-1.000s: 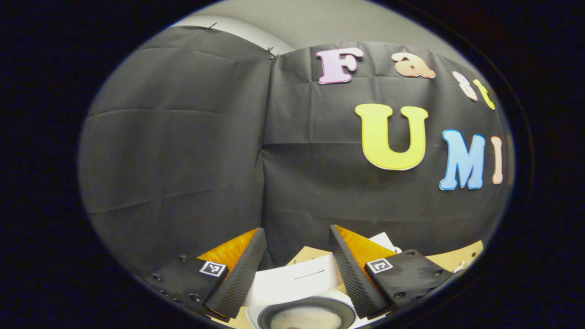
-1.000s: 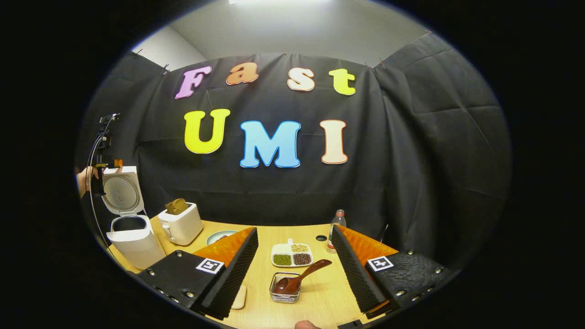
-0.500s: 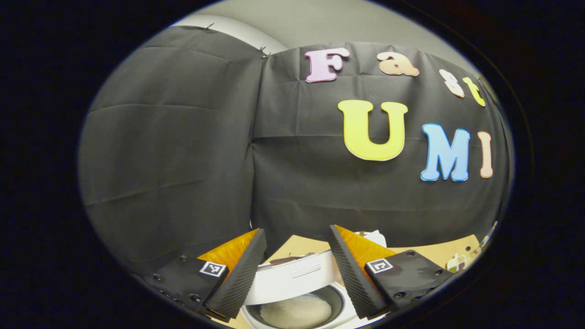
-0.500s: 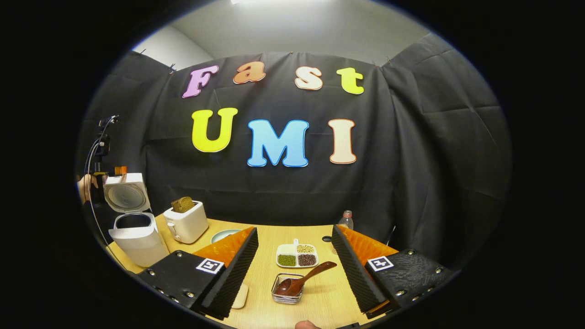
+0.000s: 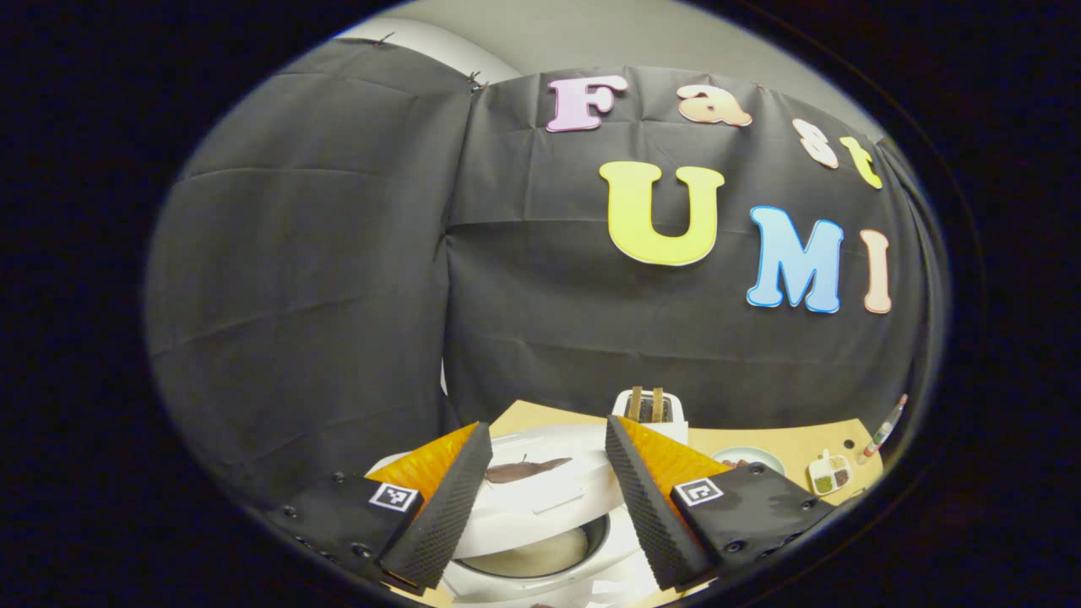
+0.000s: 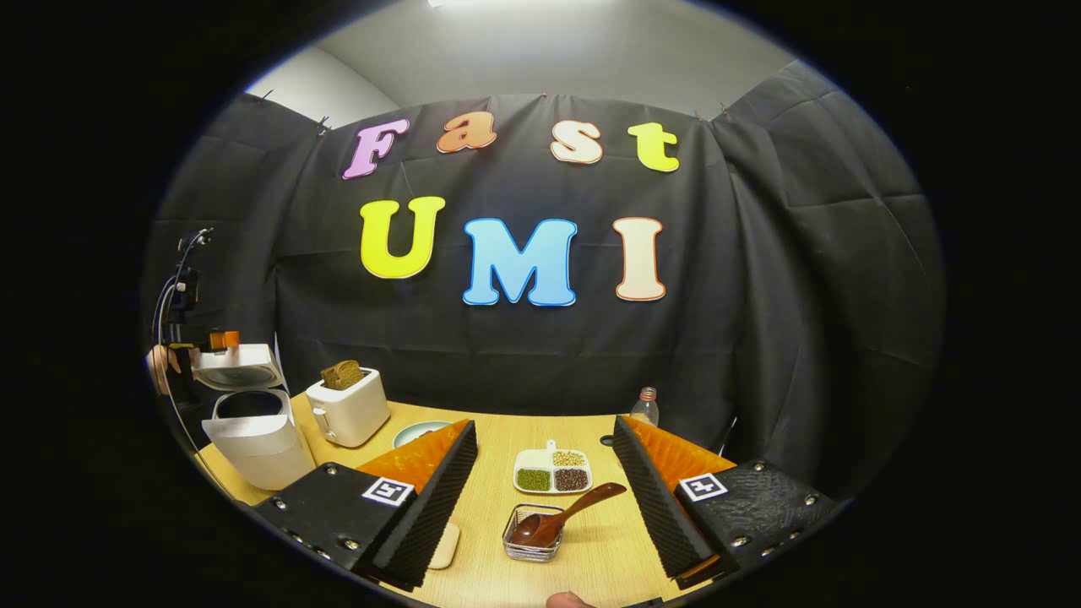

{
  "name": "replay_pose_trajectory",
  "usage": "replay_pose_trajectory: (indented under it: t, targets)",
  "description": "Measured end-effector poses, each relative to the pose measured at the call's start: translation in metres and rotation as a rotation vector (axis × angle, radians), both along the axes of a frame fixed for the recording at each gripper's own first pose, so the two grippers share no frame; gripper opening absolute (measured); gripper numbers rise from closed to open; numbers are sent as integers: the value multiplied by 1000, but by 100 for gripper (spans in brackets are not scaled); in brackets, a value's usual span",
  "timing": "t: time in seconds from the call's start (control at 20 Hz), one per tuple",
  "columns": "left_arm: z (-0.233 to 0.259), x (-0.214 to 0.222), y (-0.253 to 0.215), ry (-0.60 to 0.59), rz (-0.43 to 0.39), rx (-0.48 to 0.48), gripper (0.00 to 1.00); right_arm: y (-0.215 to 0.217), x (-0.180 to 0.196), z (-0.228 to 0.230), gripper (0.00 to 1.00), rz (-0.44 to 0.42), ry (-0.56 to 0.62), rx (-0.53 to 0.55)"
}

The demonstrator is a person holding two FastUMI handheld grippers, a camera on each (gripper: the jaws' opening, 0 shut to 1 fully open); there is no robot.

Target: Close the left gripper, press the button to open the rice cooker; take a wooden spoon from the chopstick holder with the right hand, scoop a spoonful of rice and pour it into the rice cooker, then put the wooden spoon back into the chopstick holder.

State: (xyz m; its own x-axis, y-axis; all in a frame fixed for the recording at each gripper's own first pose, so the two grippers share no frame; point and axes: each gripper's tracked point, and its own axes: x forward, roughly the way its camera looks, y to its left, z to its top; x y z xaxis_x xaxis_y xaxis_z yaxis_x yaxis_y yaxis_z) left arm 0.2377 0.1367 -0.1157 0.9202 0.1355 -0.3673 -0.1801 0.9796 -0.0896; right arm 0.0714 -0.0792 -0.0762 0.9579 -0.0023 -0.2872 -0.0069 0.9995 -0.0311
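Scanning from the biggest thing down, I take in one desk (image 6: 494, 439), wooden, carrying everything. At its left edge stands one rice cooker (image 6: 252, 439), its lid (image 6: 235, 368) hinged partway over the pot; in the left gripper view I look down past that lid (image 5: 540, 498) at pale rice in the pot, and I judge the lid's tilt puts it between open and closed, though which way it is headed I cannot tell. Just beside the cooker, nearer the back edge, sits one toaster (image 6: 348, 409) with bread in its slots. One divided dish (image 6: 553, 473) of three kinds of beans lies mid-desk, one bottle (image 6: 646, 407) stands near the back edge, and one pale plate (image 6: 420, 434) peeks out behind my finger. Near the front edge one small wire chopstick holder (image 6: 530, 540) keeps the one wooden spoon (image 6: 562, 515) bowl-down, handle leaning right, which I read as ready for a pick. My right hand-held gripper (image 6: 545, 498) hangs released above it, gripping nothing; my left hand-held gripper (image 5: 547, 498) is likewise spread wide, straddling the lid without pinching it.
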Motion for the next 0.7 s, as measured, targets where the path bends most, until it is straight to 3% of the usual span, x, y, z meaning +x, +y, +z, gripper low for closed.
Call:
replay_pose_trajectory:
  t: [0.7]
  targets:
    - [-70,-40,-21,113,-41,-4,96,4,-3,-11,99,10,19,-26]
